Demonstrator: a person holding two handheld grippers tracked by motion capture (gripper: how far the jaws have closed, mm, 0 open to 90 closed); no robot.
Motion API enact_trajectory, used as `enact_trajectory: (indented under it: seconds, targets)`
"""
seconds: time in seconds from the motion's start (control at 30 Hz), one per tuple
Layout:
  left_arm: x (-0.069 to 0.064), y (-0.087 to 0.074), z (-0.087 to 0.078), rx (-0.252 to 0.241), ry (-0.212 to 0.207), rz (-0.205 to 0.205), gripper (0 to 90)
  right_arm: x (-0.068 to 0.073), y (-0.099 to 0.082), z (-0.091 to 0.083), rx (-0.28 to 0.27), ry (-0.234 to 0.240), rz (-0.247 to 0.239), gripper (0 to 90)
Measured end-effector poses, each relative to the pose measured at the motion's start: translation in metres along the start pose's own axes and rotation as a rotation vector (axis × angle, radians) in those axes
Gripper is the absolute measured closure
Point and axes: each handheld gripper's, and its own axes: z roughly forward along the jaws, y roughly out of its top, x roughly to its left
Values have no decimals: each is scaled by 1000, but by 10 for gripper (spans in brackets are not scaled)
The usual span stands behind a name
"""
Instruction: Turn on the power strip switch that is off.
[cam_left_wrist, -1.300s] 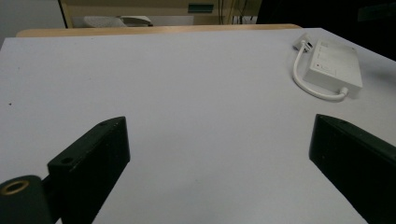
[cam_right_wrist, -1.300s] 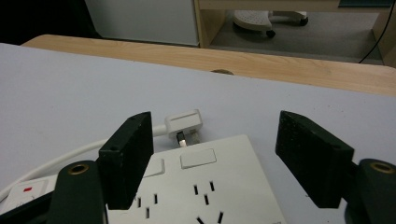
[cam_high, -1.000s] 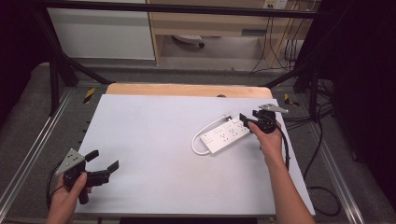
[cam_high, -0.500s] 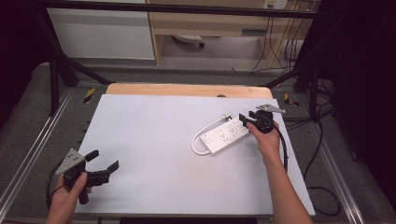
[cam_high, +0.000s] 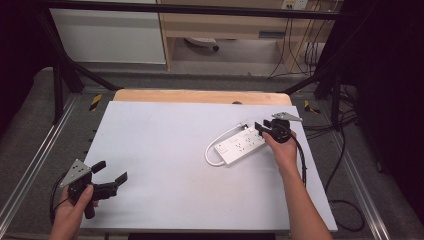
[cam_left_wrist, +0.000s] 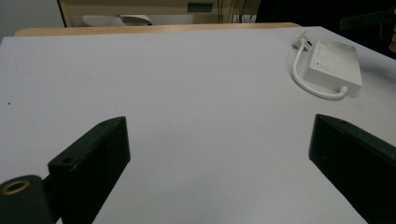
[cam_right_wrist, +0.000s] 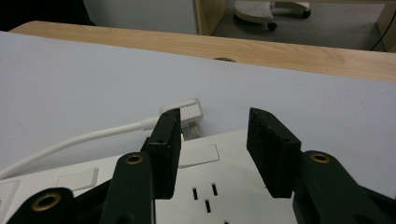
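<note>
On the right half of the white bench (cam_high: 165, 150), a white power strip (cam_high: 241, 146) lies flat at a slant, its near end toward the person and its far end by the right gripper (cam_high: 261, 128). A white cord (cam_high: 214, 148) loops out from the strip's near end, curves along its left side and ends in a white plug (cam_right_wrist: 187, 110) that lies on the bench just beyond the strip's far end. The right hand (cam_high: 281, 149) holds its gripper low over that far end; in the right gripper view the two black jaws stand partly apart above the strip's top face, with socket slots showing between them, and nothing is clamped. The left jaw in that view sits just in front of the plug, though contact cannot be told. Near the bench's front left corner, the left hand (cam_high: 70, 212) holds the left gripper (cam_high: 111, 172) well apart from the strip, its jaws spread wide and empty, pointing across the bare surface toward the strip. In the left gripper view the strip and its looped cord show far off at the upper right. A strip of bare wood (cam_high: 200, 96) runs along the bench's far edge.
</note>
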Motion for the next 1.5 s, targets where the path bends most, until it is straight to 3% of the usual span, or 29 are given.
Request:
enact_trajectory:
  seconds: [1.5]
  targets:
    - [0, 0, 0, 5, -4, 2, 54, 14, -8, 15, -21, 24, -23, 827]
